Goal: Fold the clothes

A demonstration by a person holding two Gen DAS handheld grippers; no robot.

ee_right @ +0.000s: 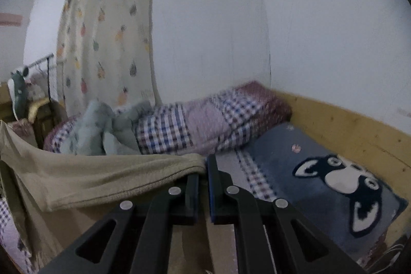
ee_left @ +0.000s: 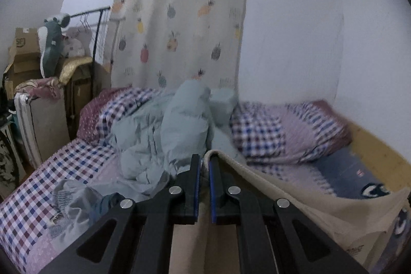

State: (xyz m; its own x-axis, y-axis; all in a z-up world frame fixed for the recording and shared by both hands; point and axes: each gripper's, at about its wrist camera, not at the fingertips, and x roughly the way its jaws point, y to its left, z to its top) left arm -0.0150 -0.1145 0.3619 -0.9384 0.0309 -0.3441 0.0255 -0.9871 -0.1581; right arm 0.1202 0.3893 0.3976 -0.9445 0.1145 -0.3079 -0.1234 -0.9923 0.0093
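My left gripper (ee_left: 204,161) and right gripper (ee_right: 203,163) each pinch an edge of the beige garment (ee_right: 102,179), stretched between them above the checked bed (ee_left: 33,199). Beyond lie a crumpled pale-blue quilt (ee_left: 179,125), plaid pillows (ee_right: 205,120), then the pineapple curtain (ee_left: 185,17) and white wall (ee_right: 308,30).

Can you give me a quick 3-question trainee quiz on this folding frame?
1. True or false: both the left gripper and the right gripper are shut on the beige garment.
2. What lies heaped on the bed in front of the curtain?
A. a light blue garment
B. a red towel
C. a black jacket
3. Fill in: the grey mat by the wooden board shows a cartoon ____.

Key: 1 true; 2 A, the light blue garment; 3 dog.
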